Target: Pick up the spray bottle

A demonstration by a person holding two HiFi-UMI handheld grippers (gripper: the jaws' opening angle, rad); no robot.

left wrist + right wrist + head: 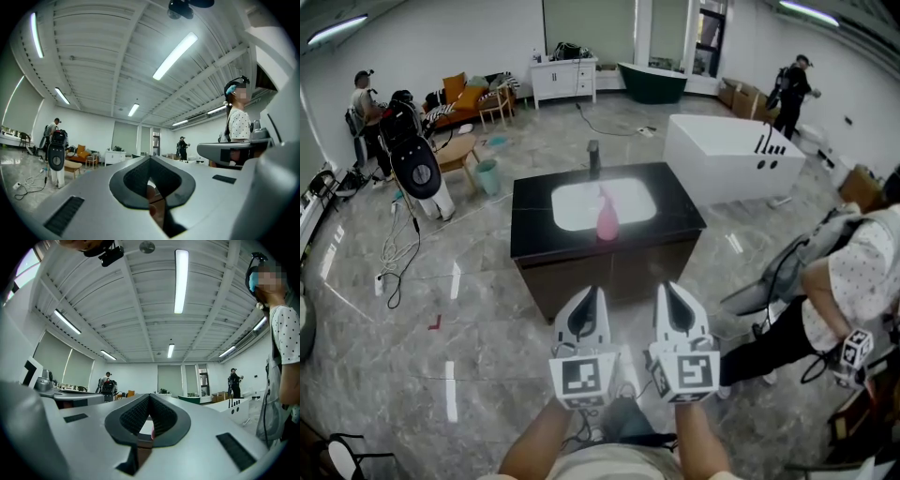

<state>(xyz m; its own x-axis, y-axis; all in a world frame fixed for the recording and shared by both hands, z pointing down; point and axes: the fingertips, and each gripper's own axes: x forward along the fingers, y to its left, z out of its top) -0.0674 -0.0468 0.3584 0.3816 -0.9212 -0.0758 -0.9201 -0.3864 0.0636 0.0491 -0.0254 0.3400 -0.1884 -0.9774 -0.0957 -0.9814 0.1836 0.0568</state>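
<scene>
Right gripper view: the closed jaws of your right gripper [150,396] hide the spray bottle [152,432], leaving only a pink sliver. Head view: the bottle's nozzle, at 12 o'clock, is too small to read. The picture's edge cuts off your forearms [534,442] at 6 o'clock and a person [855,281] at 3 o'clock.

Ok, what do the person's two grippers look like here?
The left gripper and right gripper match: pale grey shells tapering to a point, dark ribbed pads inside, each with a white cube bearing black square markers. The forearms are unsleeved.
</scene>
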